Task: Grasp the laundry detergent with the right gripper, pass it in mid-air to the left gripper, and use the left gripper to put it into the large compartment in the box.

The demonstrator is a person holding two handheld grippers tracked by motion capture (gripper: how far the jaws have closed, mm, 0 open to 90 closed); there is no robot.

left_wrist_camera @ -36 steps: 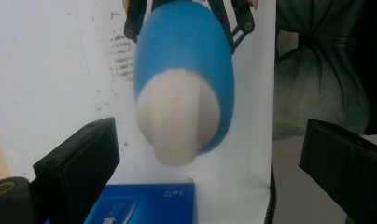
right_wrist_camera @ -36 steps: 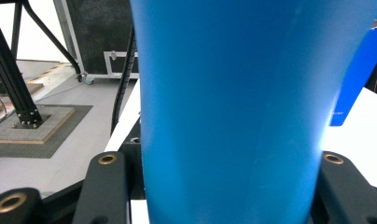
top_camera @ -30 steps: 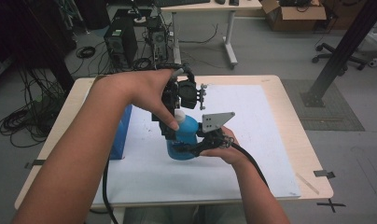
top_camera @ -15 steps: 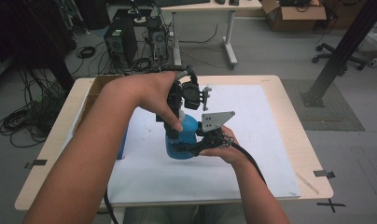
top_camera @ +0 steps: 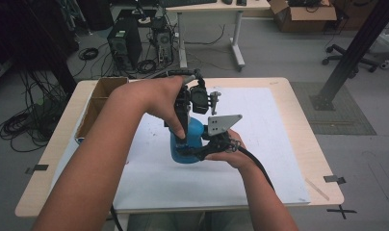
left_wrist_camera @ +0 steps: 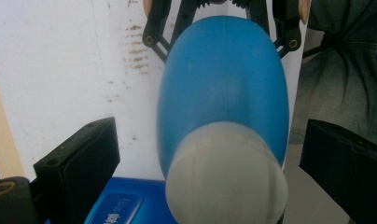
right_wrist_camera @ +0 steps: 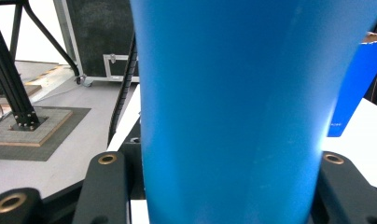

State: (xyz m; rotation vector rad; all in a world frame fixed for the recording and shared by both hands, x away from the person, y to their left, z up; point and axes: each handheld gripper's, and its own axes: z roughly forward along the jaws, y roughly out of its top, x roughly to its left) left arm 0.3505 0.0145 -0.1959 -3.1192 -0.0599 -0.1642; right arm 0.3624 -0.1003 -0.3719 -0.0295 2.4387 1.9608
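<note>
Now | blue bottle: upright, white cap on | cardboard box: contents unseen

Left gripper pointing down, fingers spread wide, right gripper level, fingers clamped, forearms converging

overhead looks down; both gripper cameras close on bottle.

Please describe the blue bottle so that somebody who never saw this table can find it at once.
Look at the white sheet covering most of the table. Near its middle, between the person's two hands, stands the blue bottle, upright, with the right claw clamped on its lower body. Unlike the flat blue box nearby, it is round, smooth and topped by a pale grey cap.
</note>
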